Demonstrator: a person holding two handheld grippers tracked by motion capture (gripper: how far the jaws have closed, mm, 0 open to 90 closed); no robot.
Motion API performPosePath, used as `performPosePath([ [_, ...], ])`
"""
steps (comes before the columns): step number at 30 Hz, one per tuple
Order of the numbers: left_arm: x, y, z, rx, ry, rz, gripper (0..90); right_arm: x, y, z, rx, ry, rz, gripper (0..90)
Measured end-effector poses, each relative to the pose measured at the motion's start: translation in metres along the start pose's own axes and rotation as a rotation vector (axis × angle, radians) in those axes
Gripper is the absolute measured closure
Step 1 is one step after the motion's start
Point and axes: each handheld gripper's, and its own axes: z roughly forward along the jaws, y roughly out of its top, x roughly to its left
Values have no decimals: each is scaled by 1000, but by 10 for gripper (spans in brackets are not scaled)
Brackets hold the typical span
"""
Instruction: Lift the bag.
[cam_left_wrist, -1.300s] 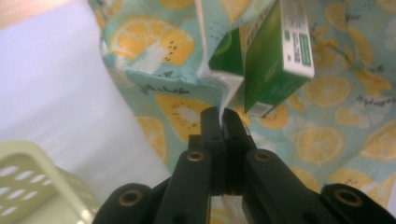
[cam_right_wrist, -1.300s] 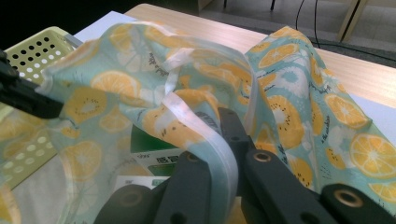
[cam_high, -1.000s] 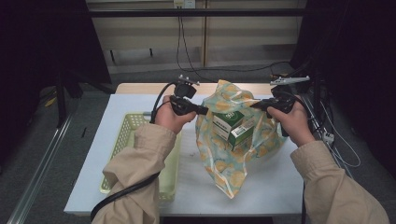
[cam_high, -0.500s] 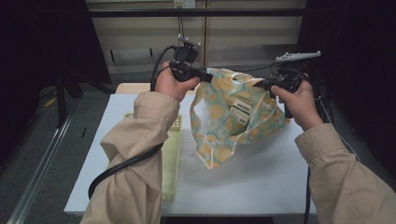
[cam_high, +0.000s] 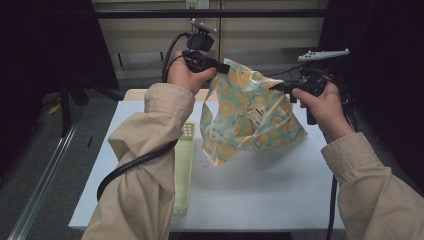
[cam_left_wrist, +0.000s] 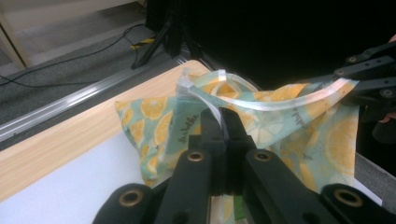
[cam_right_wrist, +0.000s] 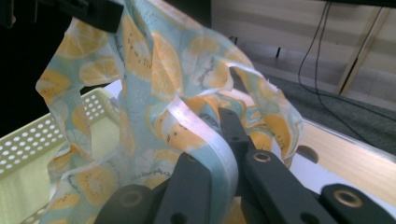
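Over the white table (cam_high: 260, 195) I've just lifted the lemon-print bag (cam_high: 250, 120) clear; left gripper (cam_high: 222, 66) and right gripper (cam_high: 280, 87) each pinch its rim, ready to move it.

Left gripper (cam_high: 223, 66) clamped, right gripper (cam_high: 278, 87) clamped, both raised

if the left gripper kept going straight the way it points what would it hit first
The left gripper is already shut on the lemon-print bag's rim; going on, it would push further into the bag, probably toward the right gripper beyond, though depth is unclear.
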Motion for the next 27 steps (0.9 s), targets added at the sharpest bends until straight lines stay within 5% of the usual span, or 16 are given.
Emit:
performPosePath([
  [11, 2, 6, -23, -13, 34, 8, 900, 7, 10, -9, -19, -2, -11, 900],
  [25, 15, -37, -41, 32, 15, -41, 900, 33, -17, 10, 36, 134, -12, 887],
  [27, 17, -47, -47, 34, 15, -44, 895, 37, -23, 13, 41, 164, -7, 784],
])
